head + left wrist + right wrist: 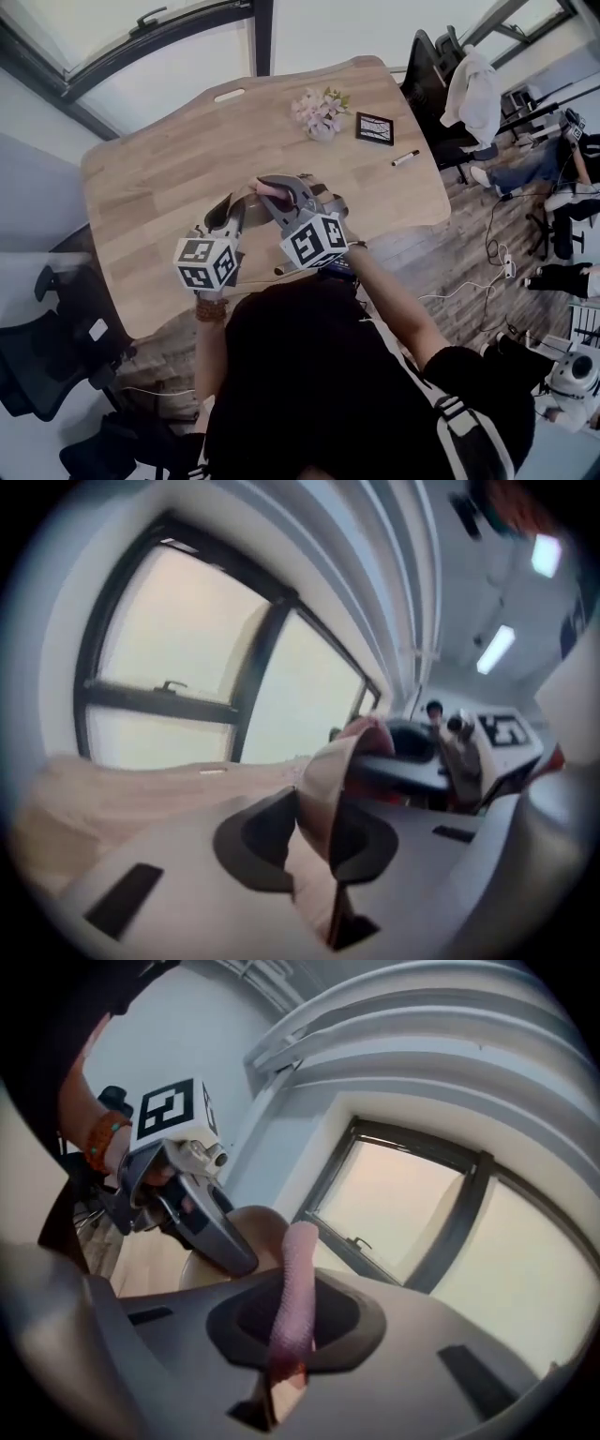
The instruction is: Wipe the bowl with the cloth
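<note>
Holding bowl (328,771) rim tight w/ left gripper (314,846); right gripper (291,1335) clamped on pink cloth (298,1269). Bowl just left of cloth, mid frame.

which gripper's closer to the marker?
Right. The right gripper, gripping the pink cloth, is left of the marker, nearer the person; left gripper, clamped on the bowl, sits farther left.

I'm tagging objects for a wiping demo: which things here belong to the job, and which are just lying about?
In the job:
beige bowl in the left gripper
pink cloth in the right gripper

Lying about on the wooden table:
small bunch of pale flowers
black square frame
marker pen
</note>
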Tool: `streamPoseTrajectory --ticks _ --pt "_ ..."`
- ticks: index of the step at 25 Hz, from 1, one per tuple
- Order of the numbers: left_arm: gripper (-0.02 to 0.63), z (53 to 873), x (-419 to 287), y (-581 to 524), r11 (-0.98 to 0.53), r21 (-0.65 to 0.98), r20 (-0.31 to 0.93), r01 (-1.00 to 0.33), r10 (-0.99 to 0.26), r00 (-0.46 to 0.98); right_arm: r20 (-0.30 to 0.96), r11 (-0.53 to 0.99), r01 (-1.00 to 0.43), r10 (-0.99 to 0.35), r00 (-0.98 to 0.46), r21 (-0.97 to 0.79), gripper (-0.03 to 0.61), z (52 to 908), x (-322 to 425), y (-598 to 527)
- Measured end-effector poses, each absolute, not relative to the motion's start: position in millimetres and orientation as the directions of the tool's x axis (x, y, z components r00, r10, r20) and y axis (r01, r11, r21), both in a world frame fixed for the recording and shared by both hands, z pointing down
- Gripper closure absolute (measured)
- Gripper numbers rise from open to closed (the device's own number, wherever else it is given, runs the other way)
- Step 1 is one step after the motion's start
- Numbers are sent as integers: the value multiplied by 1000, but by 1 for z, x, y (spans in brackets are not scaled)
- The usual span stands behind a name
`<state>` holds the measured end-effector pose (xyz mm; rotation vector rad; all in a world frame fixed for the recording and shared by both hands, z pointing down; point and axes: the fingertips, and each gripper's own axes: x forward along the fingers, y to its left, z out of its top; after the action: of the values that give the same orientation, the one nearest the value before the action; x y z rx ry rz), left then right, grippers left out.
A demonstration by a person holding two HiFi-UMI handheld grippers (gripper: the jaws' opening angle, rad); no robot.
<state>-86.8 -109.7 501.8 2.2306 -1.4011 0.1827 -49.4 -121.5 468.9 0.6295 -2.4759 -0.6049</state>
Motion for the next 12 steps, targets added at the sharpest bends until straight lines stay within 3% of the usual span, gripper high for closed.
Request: streamPoseTrajectory --ticks 2,4,8,10,12 --pt "561 503 -82 -112 -363 277 400 -890 -798 450 373 790 -285 -531 -761 542 557 467 -47 -123" --pt "568 495 -83 -116 -307 445 324 -841 -821 471 327 797 -352 -543 -773 491 560 457 -45 -127" --pt "566 482 -90 -120 -202 818 70 -538 -894 443 163 777 -541 -608 -777 320 554 429 -42 -133" --pt "557 486 -92 -121 -178 882 26 -435 -906 423 142 766 -594 -635 -760 245 549 430 -41 -135" --pt "551 495 -88 -120 -193 833 83 -518 -882 463 192 765 -584 -638 -746 271 553 447 -38 -135"
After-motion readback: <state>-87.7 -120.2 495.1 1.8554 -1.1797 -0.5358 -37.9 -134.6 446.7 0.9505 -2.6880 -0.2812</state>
